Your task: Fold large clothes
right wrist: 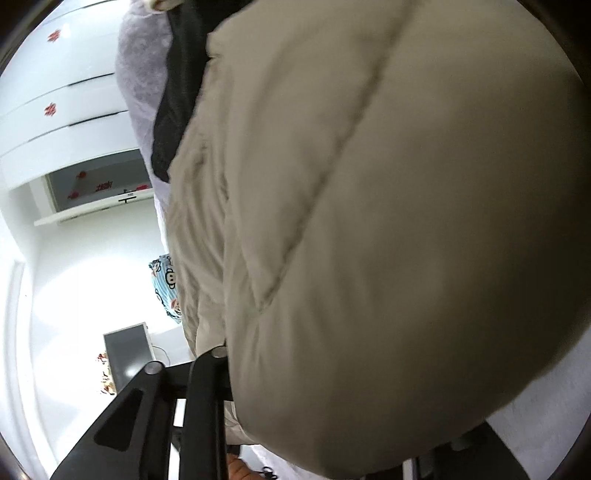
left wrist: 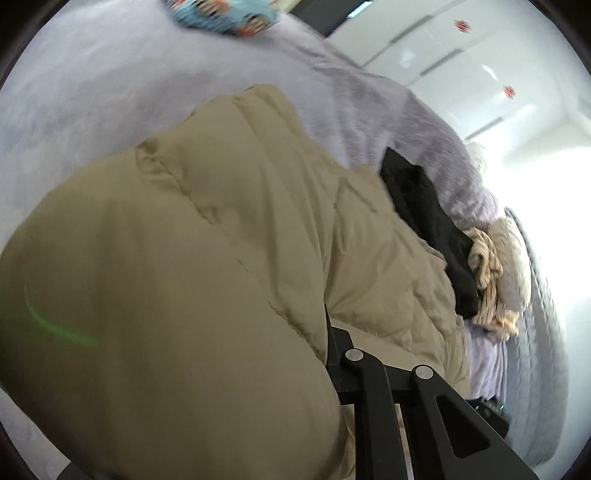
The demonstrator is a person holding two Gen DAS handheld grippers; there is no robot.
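Note:
A beige quilted puffer coat (left wrist: 207, 229) lies on a lilac fleece blanket (left wrist: 110, 81) and fills most of both views. In the left wrist view a bulging fold of it drapes over the left gripper (left wrist: 328, 350); only its right finger (left wrist: 358, 362) shows, pressed against the fabric. In the right wrist view the coat (right wrist: 388, 221) bulges over the right gripper (right wrist: 221, 354), whose left finger (right wrist: 207, 369) shows against the fabric. Both grippers appear shut on the coat, with their tips hidden.
A black garment (left wrist: 424, 214), a tan striped garment (left wrist: 487, 269) and a grey furry piece (left wrist: 517, 266) lie beyond the coat. A blue cartoon-print cloth (left wrist: 225, 14) lies at the far end. White wardrobe doors (right wrist: 62, 110) and a monitor (right wrist: 129, 350) stand behind.

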